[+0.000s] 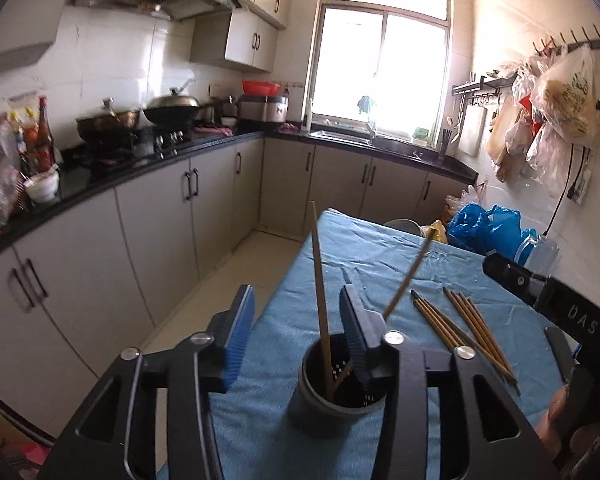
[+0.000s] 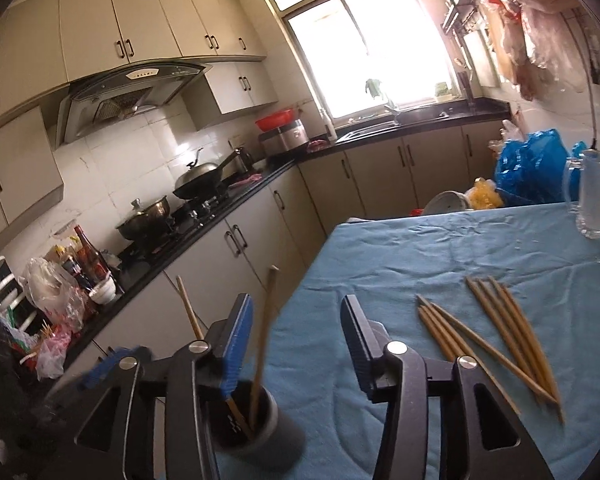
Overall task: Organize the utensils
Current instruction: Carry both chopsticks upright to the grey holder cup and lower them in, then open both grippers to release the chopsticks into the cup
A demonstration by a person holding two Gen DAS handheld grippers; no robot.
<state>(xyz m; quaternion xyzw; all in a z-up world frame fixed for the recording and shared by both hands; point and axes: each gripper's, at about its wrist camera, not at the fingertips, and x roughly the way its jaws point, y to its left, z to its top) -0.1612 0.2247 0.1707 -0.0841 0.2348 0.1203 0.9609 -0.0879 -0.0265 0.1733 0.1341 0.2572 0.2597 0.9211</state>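
A dark cylindrical utensil holder [image 1: 332, 400] stands on the blue cloth near the table's left edge, with two wooden chopsticks [image 1: 321, 292] upright in it. It also shows in the right wrist view [image 2: 256, 424]. Several loose wooden chopsticks [image 1: 464, 328] lie on the cloth to its right, also seen in the right wrist view [image 2: 496, 336]. My left gripper [image 1: 296, 336] is open and empty just above the holder. My right gripper [image 2: 296, 344] is open and empty, above the cloth between the holder and the loose chopsticks; it shows at the right edge of the left wrist view [image 1: 540, 292].
The blue-clothed table [image 2: 440, 248] has a clear glass mug [image 2: 592, 196] at its far right. Blue plastic bags [image 2: 532, 164] and a metal pot lie beyond the far edge. A kitchen counter [image 1: 148, 168] with stove and pots runs along the left.
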